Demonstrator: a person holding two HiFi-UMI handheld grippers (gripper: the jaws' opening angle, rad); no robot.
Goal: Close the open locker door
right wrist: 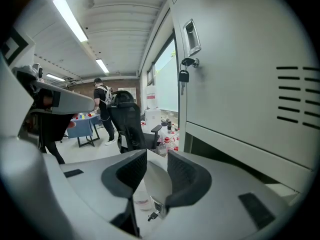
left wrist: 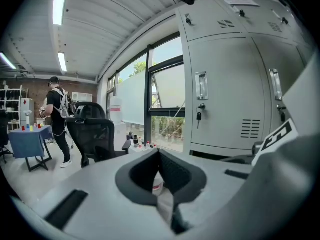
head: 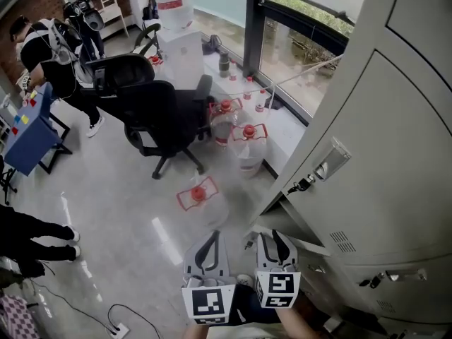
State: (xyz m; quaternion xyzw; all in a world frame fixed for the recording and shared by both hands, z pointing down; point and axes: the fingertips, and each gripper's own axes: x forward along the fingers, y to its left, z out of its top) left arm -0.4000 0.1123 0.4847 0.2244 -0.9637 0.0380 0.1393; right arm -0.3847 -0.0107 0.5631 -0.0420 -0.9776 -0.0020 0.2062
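**Head view: closing in on the low open door**

Head view is showing the person standing close against the bank of lockers (head: 381, 154). The locker door (right wrist: 156, 184) is standing out from the bottom row, just ahead of the right hand-held gripper (right wrist: 157, 156). Its white face, with the lock and key (right wrist: 152, 214), is showing through that gripper's gap. Those jaws are sitting moderately apart with their ribbed inner faces bare, so they seem to be clamping nothing. The left hand-held gripper (left wrist: 159, 154) is hanging just beside it, tips drawn together and nothing between them.

The step in hand is looking like the approach: the door is not yet sitting against its frame. Next, the right hand-held gripper is likely needing contact on the door's outer face near the lock side. Then comes a steady push toward the frame until the door is lying flush. The dangling key is worth avoiding.
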